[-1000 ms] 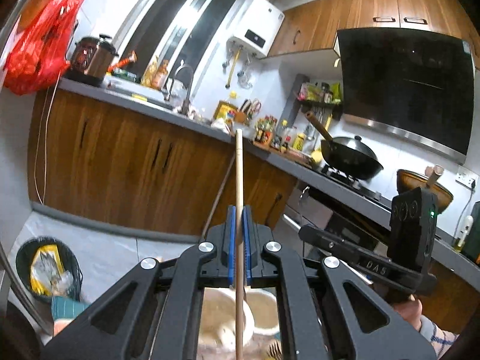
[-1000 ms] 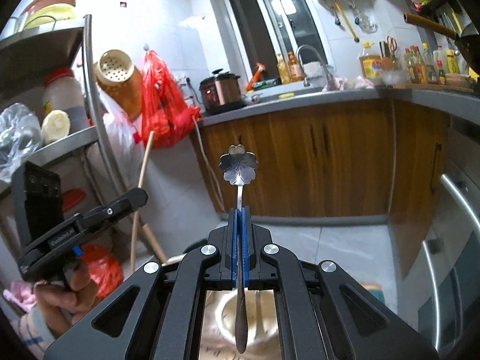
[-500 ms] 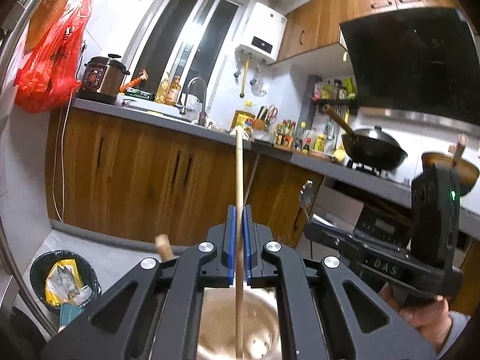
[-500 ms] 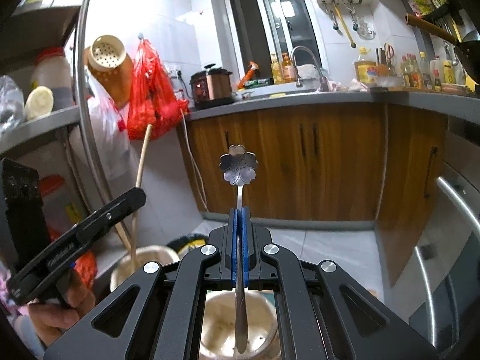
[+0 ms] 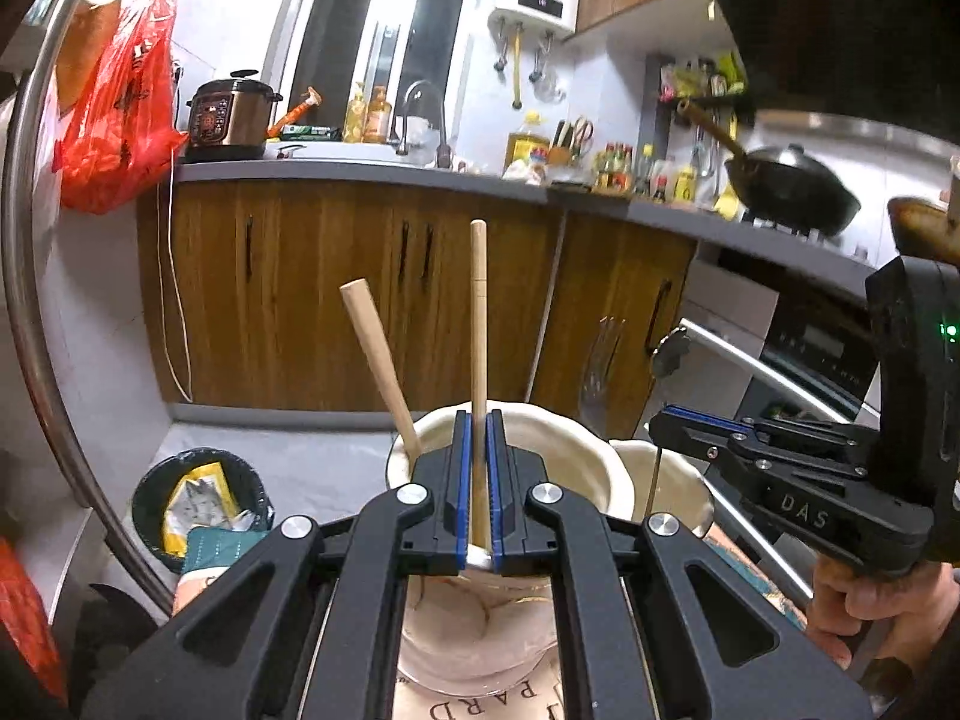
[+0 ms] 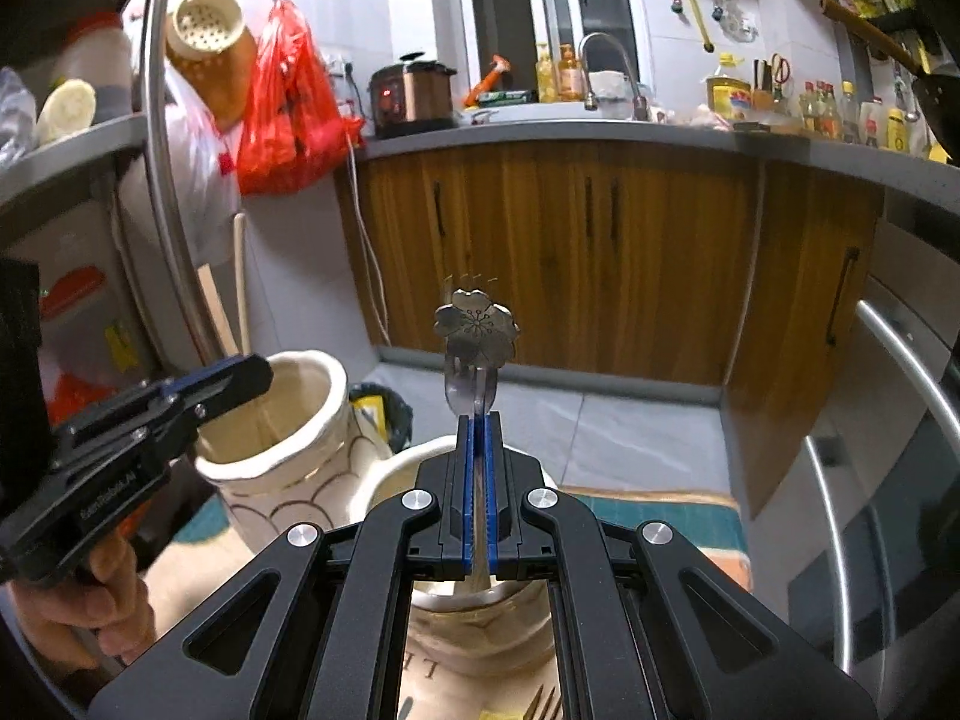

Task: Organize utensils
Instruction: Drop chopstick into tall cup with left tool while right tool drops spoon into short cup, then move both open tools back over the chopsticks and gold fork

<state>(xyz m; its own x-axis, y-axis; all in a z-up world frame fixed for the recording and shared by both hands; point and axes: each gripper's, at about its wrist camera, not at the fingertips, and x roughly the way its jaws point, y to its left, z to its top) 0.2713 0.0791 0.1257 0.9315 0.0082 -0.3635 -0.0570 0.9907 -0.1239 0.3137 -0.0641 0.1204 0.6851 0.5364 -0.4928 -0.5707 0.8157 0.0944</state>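
My left gripper [image 5: 478, 426] is shut on a thin wooden chopstick [image 5: 478, 312], held upright over a cream ceramic jar [image 5: 576, 456]. A thicker wooden handle [image 5: 378, 360] leans inside that jar. My right gripper [image 6: 478, 426] is shut on a metal utensil with a flower-shaped end [image 6: 476, 324], held upright over a second cream jar [image 6: 390, 480]. A metal fork [image 6: 468, 390] stands in that jar just behind the utensil. The left gripper also shows in the right wrist view [image 6: 234, 378], at the taller jar [image 6: 288, 456]. The right gripper also shows in the left wrist view [image 5: 678, 420].
Both jars stand on a printed mat [image 6: 660, 510]. A fork's tines [image 6: 543, 705] lie on the mat near me. A shelf rack pole [image 6: 159, 150] rises on the left. A bin [image 5: 198, 504] sits on the floor. Wooden cabinets [image 6: 570, 252] and an oven [image 6: 900, 480] lie beyond.
Both grippers have dropped lower toward the jars with their utensils. The two jars now sit right under the fingers, and the leaning wooden handle has come fully into the left view.
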